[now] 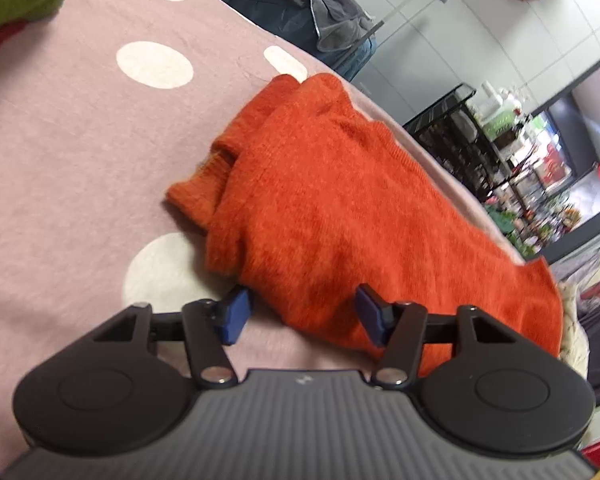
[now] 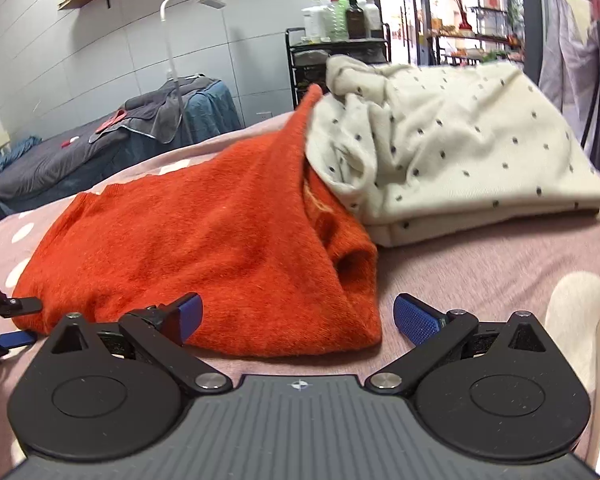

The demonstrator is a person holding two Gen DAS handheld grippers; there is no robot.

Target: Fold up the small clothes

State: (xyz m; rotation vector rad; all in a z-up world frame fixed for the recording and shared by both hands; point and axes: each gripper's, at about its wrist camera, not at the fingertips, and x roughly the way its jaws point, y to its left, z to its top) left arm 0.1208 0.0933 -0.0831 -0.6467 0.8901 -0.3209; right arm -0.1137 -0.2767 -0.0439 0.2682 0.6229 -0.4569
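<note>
An orange knit sweater (image 1: 340, 208) lies folded on the pink polka-dot cloth (image 1: 80, 152); it also shows in the right wrist view (image 2: 204, 240). My left gripper (image 1: 302, 312) is open, its blue pads either side of the sweater's near edge, holding nothing. My right gripper (image 2: 298, 318) is open at the sweater's other near corner, the left pad against the fabric, the right pad over bare cloth. The left gripper's tips (image 2: 8, 320) show at the far left of the right wrist view.
A folded cream garment with dark dots (image 2: 460, 152) lies just behind the sweater on the right. Green and red clothes (image 1: 16, 4) lie at the far corner. A black trolley with bottles (image 2: 340, 40) and a bed (image 2: 100, 144) stand beyond the table edge.
</note>
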